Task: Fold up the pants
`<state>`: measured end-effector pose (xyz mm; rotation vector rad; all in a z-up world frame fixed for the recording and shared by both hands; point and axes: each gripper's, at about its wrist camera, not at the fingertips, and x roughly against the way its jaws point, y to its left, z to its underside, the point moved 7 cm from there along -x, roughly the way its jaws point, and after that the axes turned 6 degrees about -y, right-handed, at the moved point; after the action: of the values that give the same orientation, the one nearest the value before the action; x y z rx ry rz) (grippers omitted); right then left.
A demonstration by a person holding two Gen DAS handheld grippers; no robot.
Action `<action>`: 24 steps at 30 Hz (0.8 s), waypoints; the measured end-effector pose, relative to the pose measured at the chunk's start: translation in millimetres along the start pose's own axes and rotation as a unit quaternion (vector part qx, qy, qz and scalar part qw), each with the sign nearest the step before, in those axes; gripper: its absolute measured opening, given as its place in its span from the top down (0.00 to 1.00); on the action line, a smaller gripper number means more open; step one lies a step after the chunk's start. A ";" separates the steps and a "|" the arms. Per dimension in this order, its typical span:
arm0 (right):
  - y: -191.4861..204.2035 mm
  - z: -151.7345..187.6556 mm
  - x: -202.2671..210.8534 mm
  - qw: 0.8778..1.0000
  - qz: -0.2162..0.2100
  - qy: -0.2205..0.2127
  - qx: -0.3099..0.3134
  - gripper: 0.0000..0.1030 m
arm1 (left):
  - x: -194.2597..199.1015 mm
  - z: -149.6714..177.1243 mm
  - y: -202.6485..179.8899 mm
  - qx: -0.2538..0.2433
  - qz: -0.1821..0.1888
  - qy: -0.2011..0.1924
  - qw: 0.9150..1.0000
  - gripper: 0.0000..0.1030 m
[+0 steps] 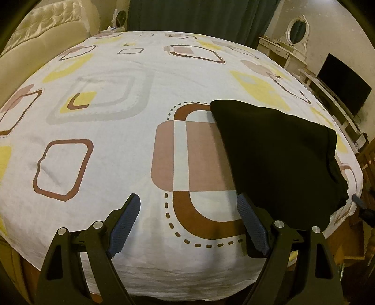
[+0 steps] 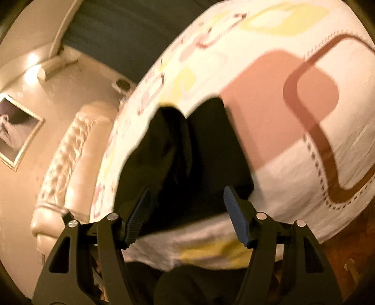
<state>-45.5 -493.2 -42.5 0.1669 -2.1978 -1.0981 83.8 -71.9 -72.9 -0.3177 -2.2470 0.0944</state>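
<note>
The black pants [image 1: 279, 159] lie folded on the patterned bed sheet [image 1: 117, 140], at the right of the left wrist view. My left gripper [image 1: 188, 206] is open and empty above the sheet, its right finger [image 1: 252, 225] beside the pants' near left edge. In the right wrist view, which is blurred, the pants [image 2: 187, 159] lie near the bed's edge. My right gripper [image 2: 187, 201] is open with nothing between its fingers, just above the pants' near edge.
A padded headboard [image 1: 46, 30] stands at the far left, and shows in the right wrist view [image 2: 70, 152]. A dark curtain [image 1: 199, 16] hangs behind the bed. A dresser with an oval mirror [image 1: 296, 30] and a dark screen [image 1: 344, 82] stand at the right.
</note>
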 end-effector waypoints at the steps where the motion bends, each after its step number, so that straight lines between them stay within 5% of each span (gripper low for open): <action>1: 4.1 -5.5 0.4 1.000 -0.005 -0.008 0.000 0.32 | -0.9 -0.1 0.9 0.001 -0.001 0.001 1.000 0.19; 24: -1.9 -7.6 -72.0 0.997 -0.028 0.065 -0.028 0.32 | -7.3 4.7 -1.5 0.001 0.008 0.018 1.000 0.19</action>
<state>14.3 -471.5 -77.2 0.2695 -2.0560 -1.1450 84.4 -75.1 -81.1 -0.3341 -2.2090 0.0985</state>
